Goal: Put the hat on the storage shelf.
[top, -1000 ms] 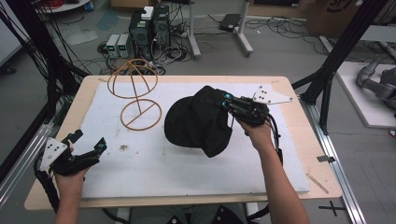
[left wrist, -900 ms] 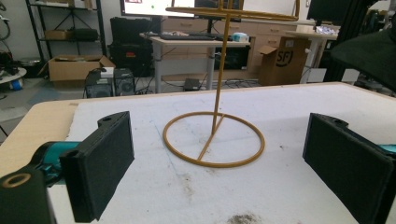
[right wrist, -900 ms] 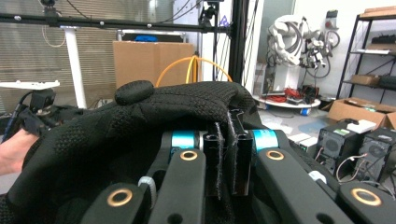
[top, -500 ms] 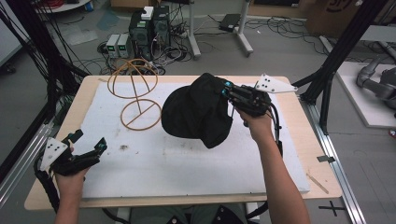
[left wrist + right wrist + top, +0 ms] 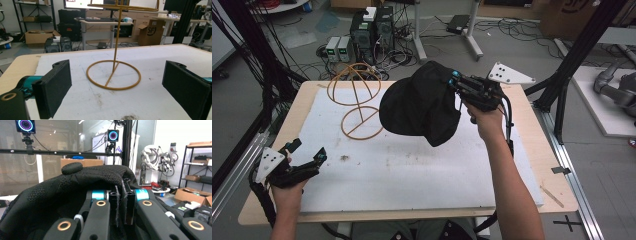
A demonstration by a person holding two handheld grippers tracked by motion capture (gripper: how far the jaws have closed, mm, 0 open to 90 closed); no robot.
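A black cap (image 5: 421, 102) hangs in the air above the middle of the white mat, held by its back edge. My right gripper (image 5: 455, 81) is shut on the cap's fabric (image 5: 75, 187), its pads (image 5: 115, 202) pinching the cloth. A yellow wire hat stand (image 5: 356, 102) rises from a ring base at the mat's back left, just left of the cap; its ring and post (image 5: 113, 73) stand ahead in the left gripper view. My left gripper (image 5: 309, 157) rests low at the front left, open, with nothing between its pads (image 5: 56, 86).
A white mat (image 5: 412, 170) covers the wooden table (image 5: 557, 192). Black frame posts (image 5: 572, 60) stand at the right, cables and computer boxes (image 5: 372, 30) lie on the floor behind. A dirty smudge (image 5: 344, 158) marks the mat near my left gripper.
My right gripper has lifted the cap higher and carried it left and back toward the wire stand. The left gripper has stayed in place.
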